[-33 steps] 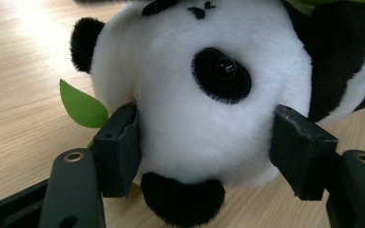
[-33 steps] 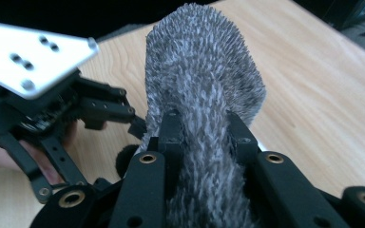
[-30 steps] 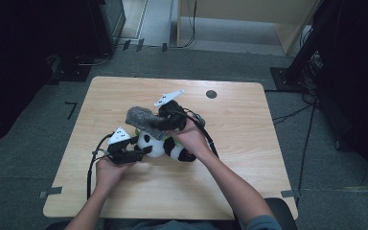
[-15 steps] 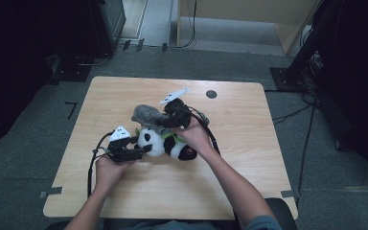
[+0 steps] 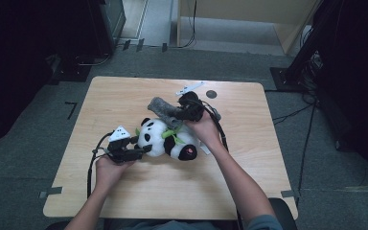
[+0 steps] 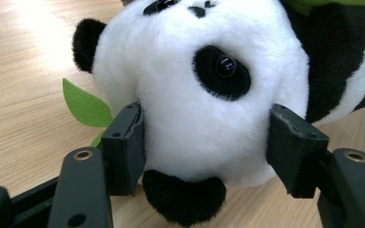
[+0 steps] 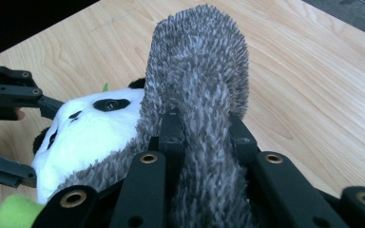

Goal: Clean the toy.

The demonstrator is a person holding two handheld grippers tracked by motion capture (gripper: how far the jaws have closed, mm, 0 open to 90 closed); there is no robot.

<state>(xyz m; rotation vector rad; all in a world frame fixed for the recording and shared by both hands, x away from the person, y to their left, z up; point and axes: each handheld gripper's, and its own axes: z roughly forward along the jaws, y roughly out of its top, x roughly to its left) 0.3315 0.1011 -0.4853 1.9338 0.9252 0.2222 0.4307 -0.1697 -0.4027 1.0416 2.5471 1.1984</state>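
Now left hand-held gripper (image 6: pixel 204 142) pinched white-and-black plush panda (image 5: pixel 165 139) head; right hand-held gripper (image 7: pixel 202 128) pinched grey fuzzy cloth (image 7: pixel 195 85); cloth w/ loose pile could've slipped.

A light wooden rectangular table (image 5: pixel 124 96) lies under both tools. A small black round disc (image 5: pixel 211 94) sits on it just beyond the right gripper (image 5: pixel 172 114). Grey carpeted floor (image 5: pixel 306 163) surrounds the table, with a black tape mark (image 5: pixel 71 108) on it, well out to the left of the left gripper (image 5: pixel 146 148).

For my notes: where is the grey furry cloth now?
In the high view, the grey furry cloth lies mid-table, just beyond the panda's head, pinched in the right tool.
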